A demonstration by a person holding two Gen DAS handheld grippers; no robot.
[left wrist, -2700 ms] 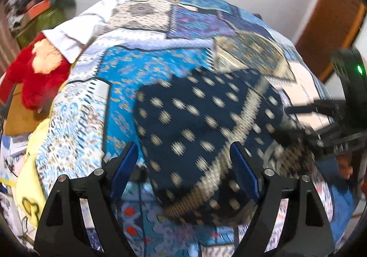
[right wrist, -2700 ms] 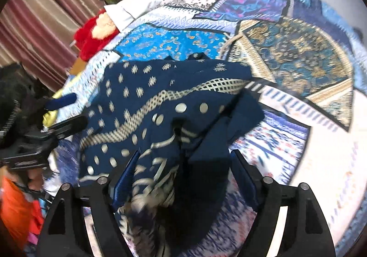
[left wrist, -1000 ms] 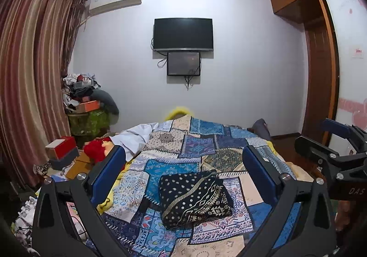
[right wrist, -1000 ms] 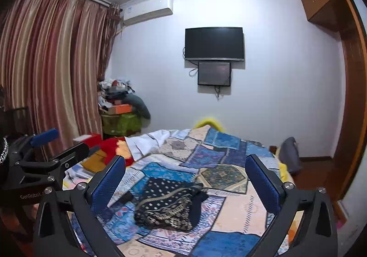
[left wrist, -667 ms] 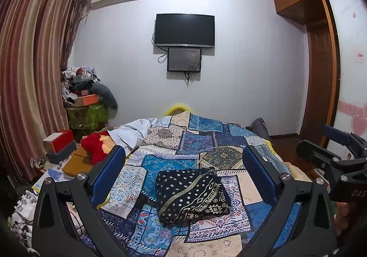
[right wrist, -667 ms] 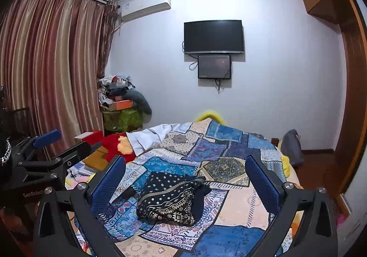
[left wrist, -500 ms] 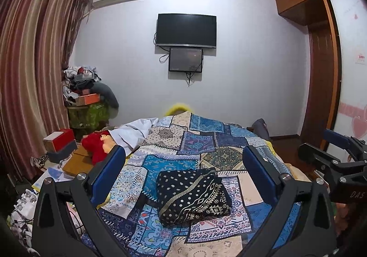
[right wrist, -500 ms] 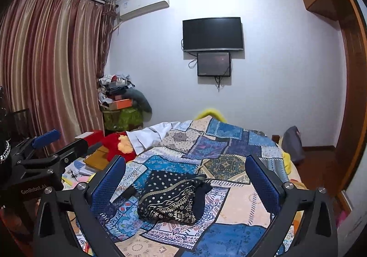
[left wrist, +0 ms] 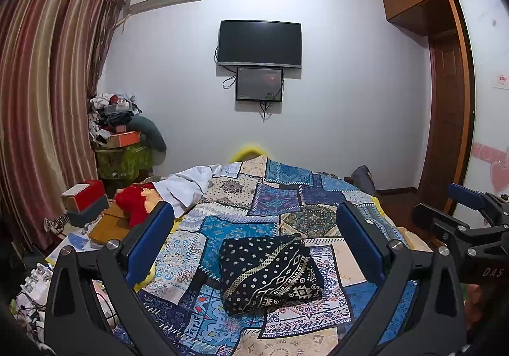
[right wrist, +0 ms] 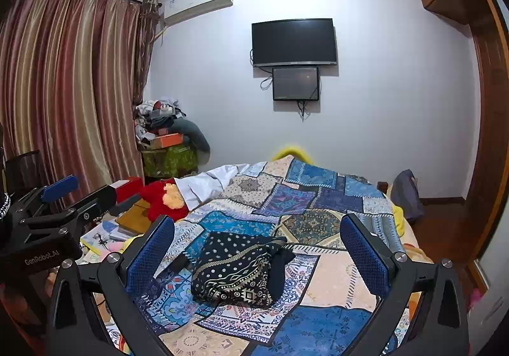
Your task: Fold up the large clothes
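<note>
A folded dark navy garment [left wrist: 270, 273] with cream dots and geometric bands lies on the patchwork bedspread [left wrist: 286, 197], near the foot of the bed. In the right wrist view the same garment [right wrist: 237, 270] shows a loose dark flap on its right side. My left gripper [left wrist: 254, 248] is open, held back from the bed with nothing between its blue pads. My right gripper [right wrist: 257, 257] is open too and holds nothing. Each gripper appears at the edge of the other's view: the right gripper [left wrist: 464, 229] and the left gripper [right wrist: 54, 206].
A red plush toy [right wrist: 165, 197] and a white cloth [right wrist: 206, 184] lie at the bed's left side. Boxes and books [left wrist: 86, 200] crowd the floor on the left. A pile of clutter [right wrist: 162, 140] stands by the curtain. A TV [left wrist: 259, 43] hangs on the far wall.
Both grippers let go of the garment and drew back and up from the bed. Over the last second the views have hardly shifted.
</note>
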